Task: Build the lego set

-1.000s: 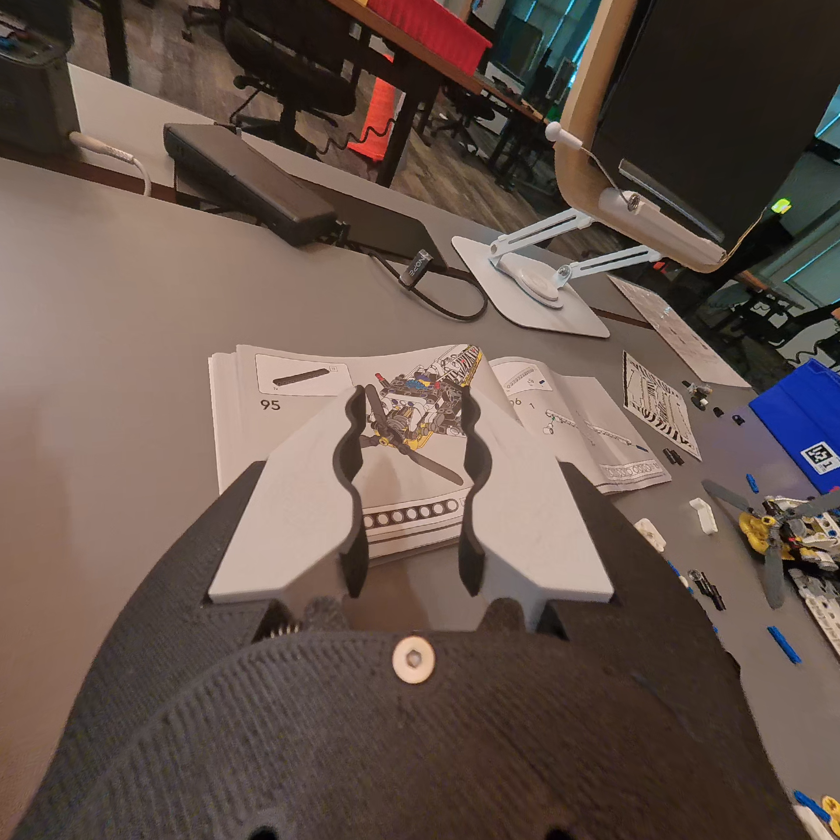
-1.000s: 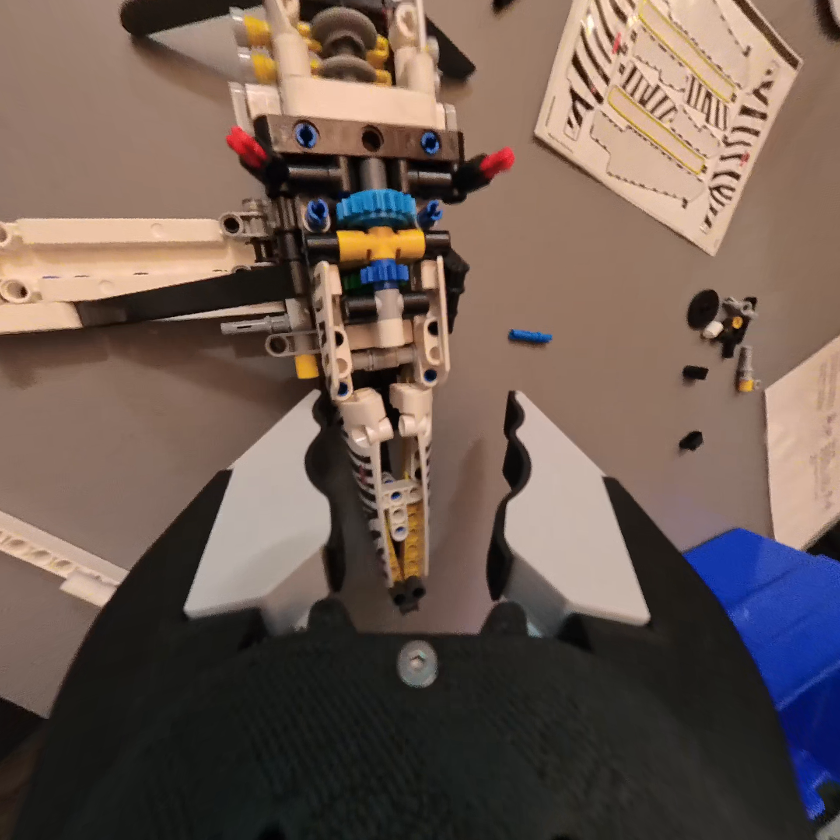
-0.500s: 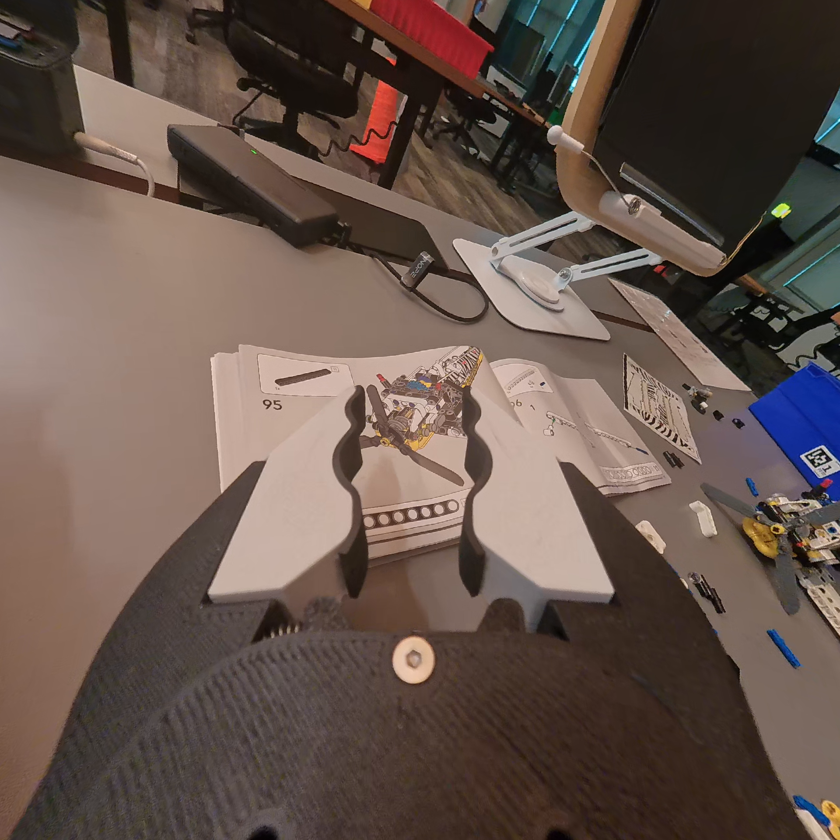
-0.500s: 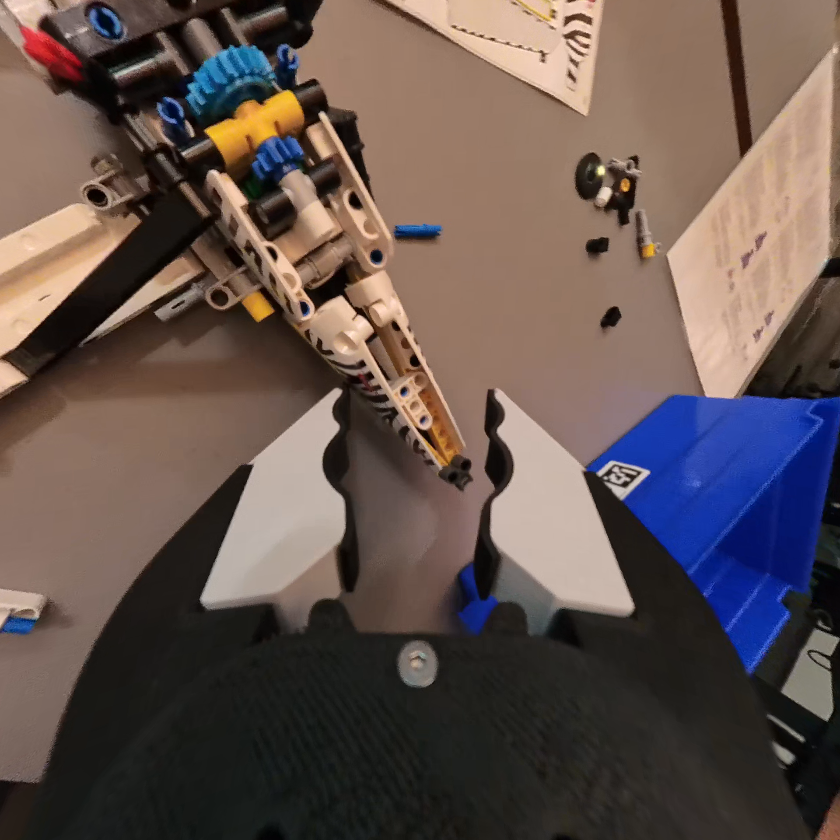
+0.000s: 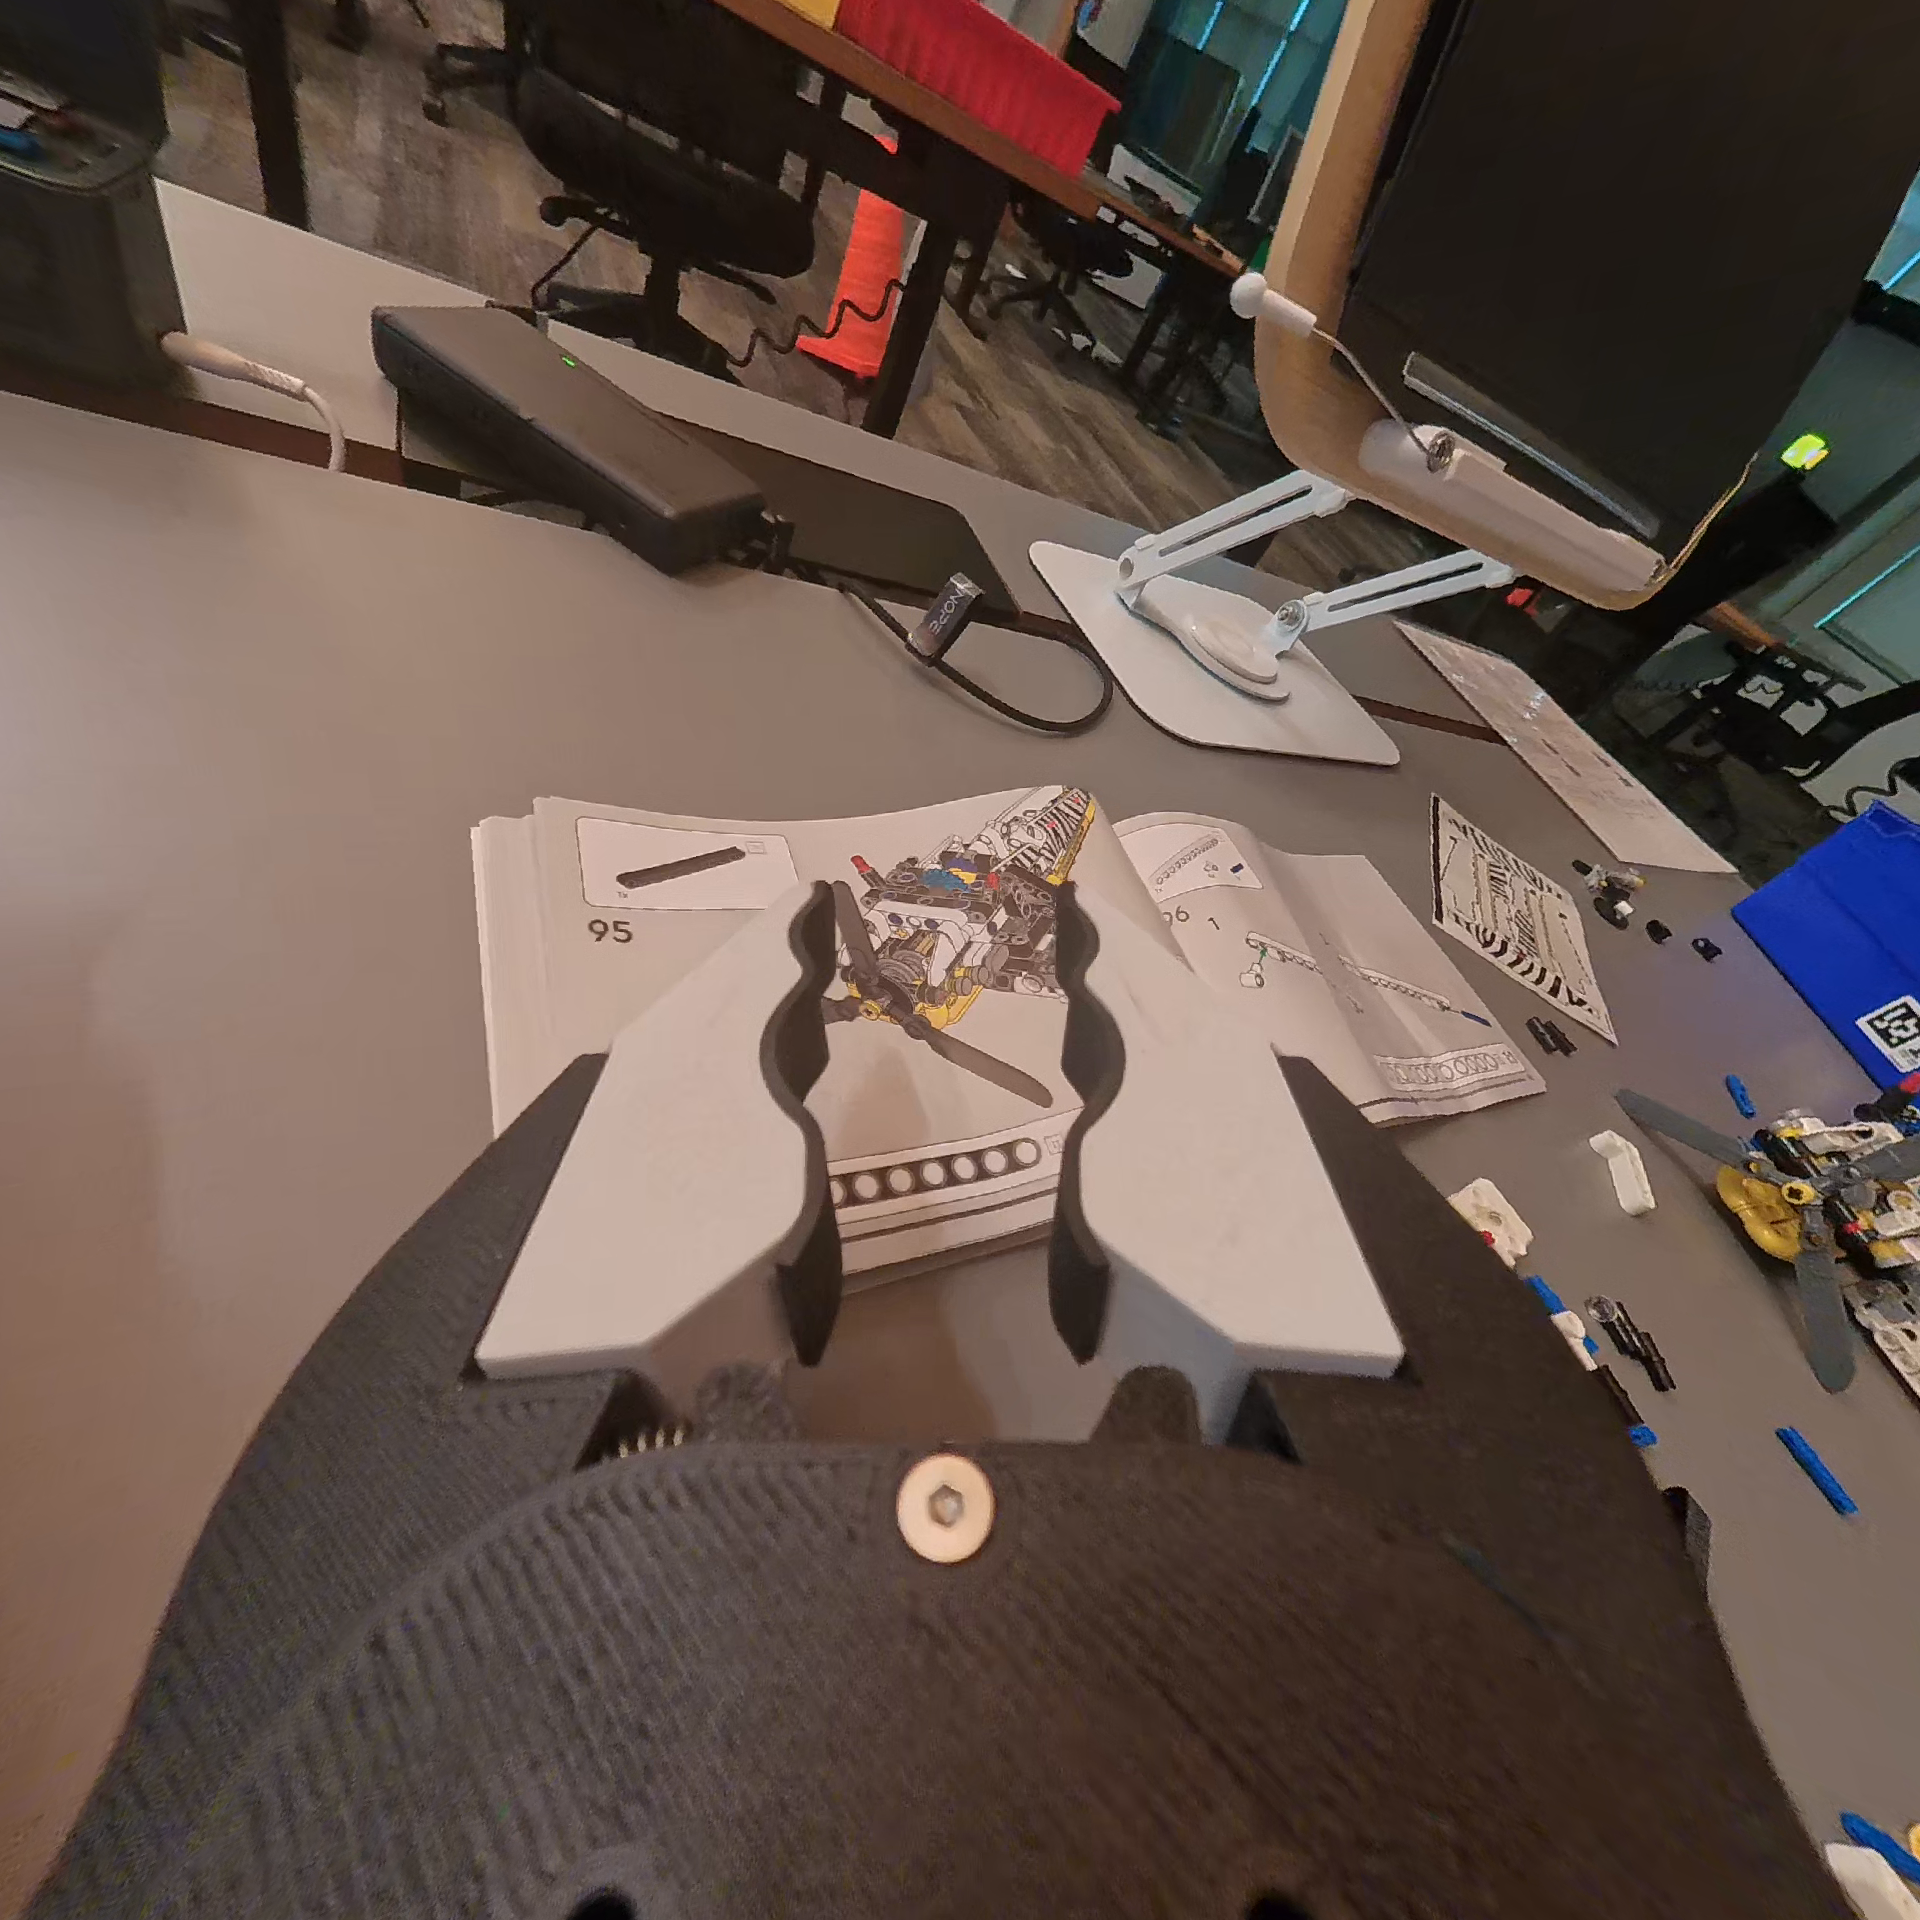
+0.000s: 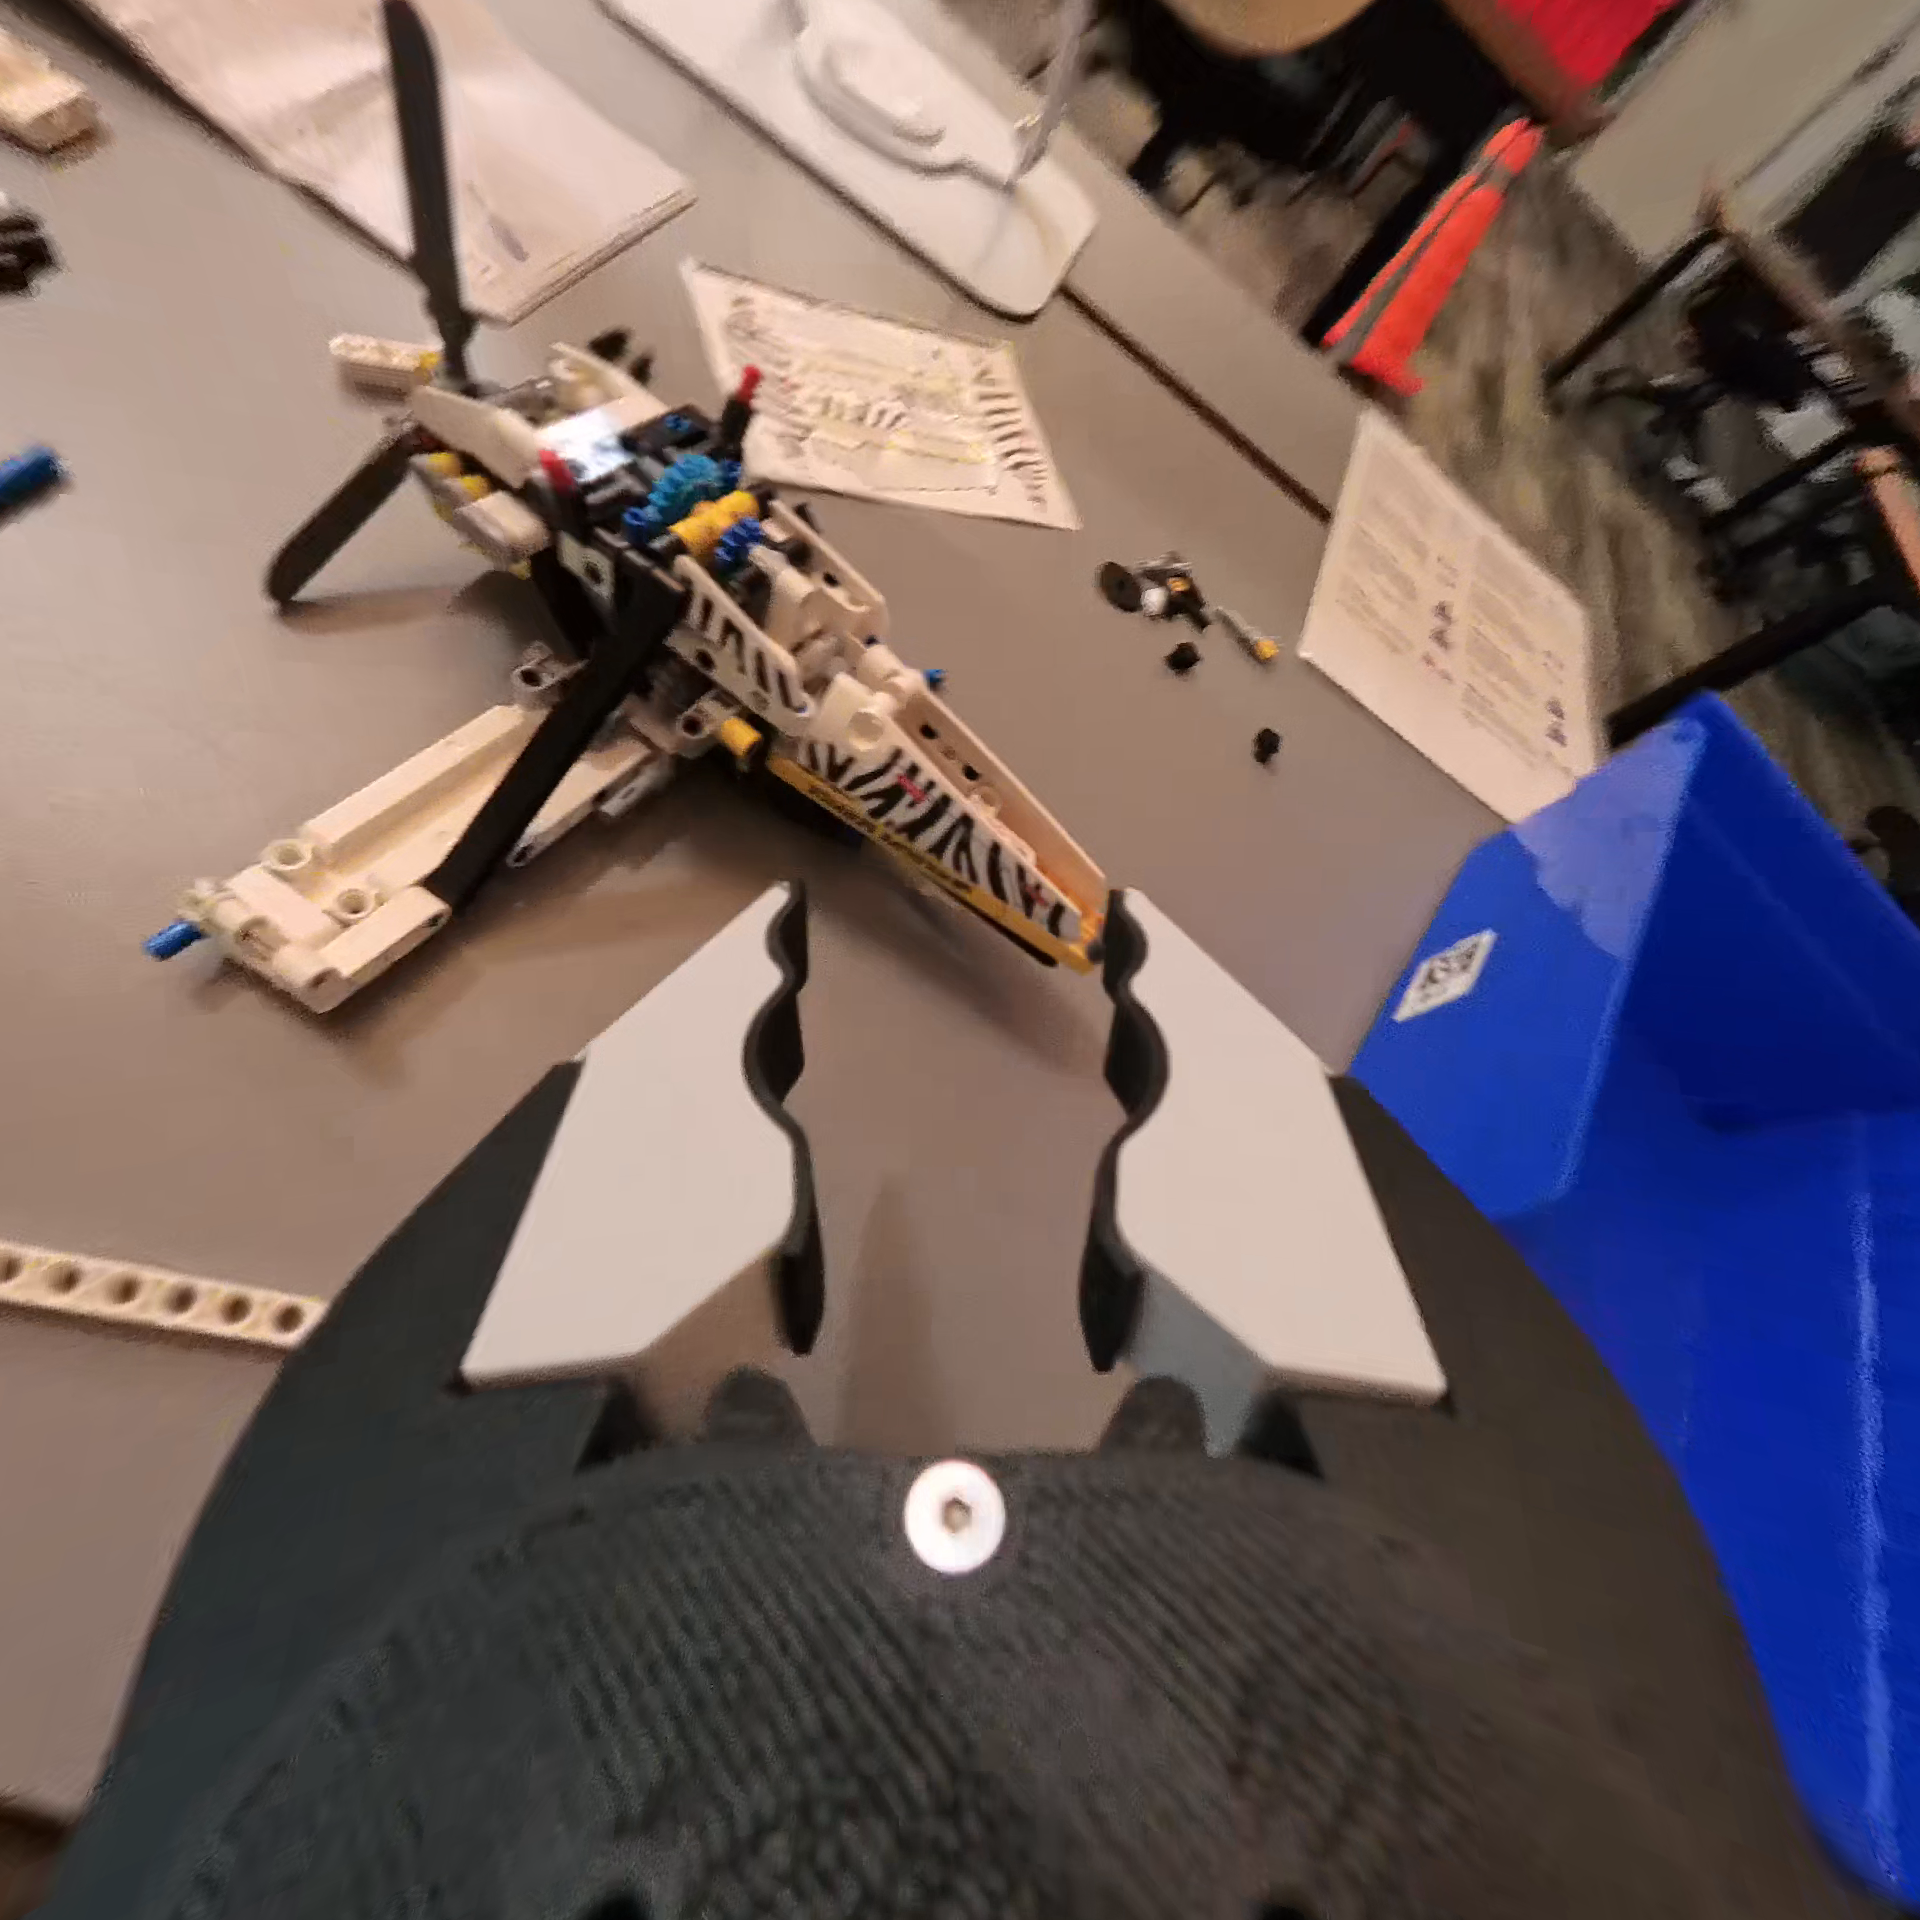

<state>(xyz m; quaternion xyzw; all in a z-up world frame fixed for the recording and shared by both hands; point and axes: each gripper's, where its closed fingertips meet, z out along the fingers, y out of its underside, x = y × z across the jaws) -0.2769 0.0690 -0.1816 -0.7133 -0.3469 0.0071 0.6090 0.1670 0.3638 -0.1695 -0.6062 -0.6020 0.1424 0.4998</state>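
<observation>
While my left hand-held gripper [image 5: 940, 904] hovers released over the open paper instruction booklet [image 5: 727, 935], my right hand-held gripper [image 6: 951, 914] is likewise released and empty. The white, zebra-striped lego aeroplane model [image 6: 665, 623] lies on the grey desk [image 6: 260, 1122], its tail tip just beside the right fingertip, left of the blue plastic bin [image 6: 1683, 1091].

Along the desk's [image 5: 260, 727] far edge I see a black power brick [image 5: 561, 436], its looped cable [image 5: 1018, 696], and a white stand base [image 5: 1216, 665].
</observation>
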